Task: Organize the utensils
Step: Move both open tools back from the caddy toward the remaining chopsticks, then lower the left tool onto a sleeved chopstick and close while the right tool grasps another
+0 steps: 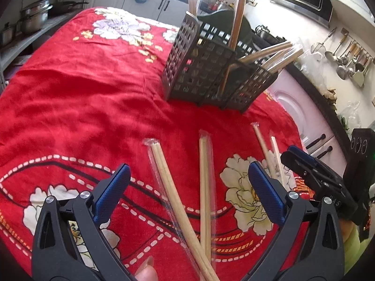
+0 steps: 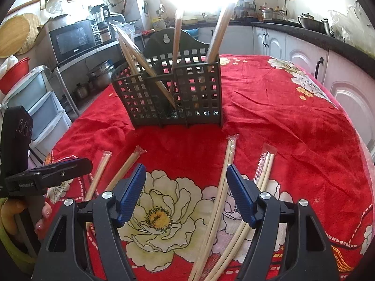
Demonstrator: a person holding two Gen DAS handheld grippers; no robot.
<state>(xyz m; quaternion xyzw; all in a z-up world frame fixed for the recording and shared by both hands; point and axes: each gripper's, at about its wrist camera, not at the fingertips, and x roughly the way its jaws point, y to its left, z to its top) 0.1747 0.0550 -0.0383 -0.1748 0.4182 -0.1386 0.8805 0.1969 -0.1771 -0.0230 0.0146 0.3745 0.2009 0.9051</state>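
4 wrapped pairs of chopsticks lie loose on the red flowered cloth (image 2: 281,117), all in front of the black holder (image 2: 168,93), which stands further back with several pairs already leaning in its compartments.

The left gripper (image 1: 187,187) has its jaws spread wide with nothing pinched. In its wrist view, 2 pairs run up between its blue pads: the left pair (image 1: 168,187) slants up toward the left and the middle pair (image 1: 205,187) runs almost straight up, and the 2 cross low in the frame. Both long axes point roughly along the gripper's own line toward the holder, so the jaws straddle the sticks across their width (a fair setup for closing on one).

The right gripper (image 2: 186,187) is spread too, and empty. In its own view, one long pair (image 2: 222,187) runs up just inside its right pad, while another pair (image 2: 263,178) lies just outside that pad. These 2 also point toward the holder.

So each hand has its own nearer pairs: the crossed ones belong to the left, the other 2 to the right. The crossing may make a clean pick of 1 pair harder.
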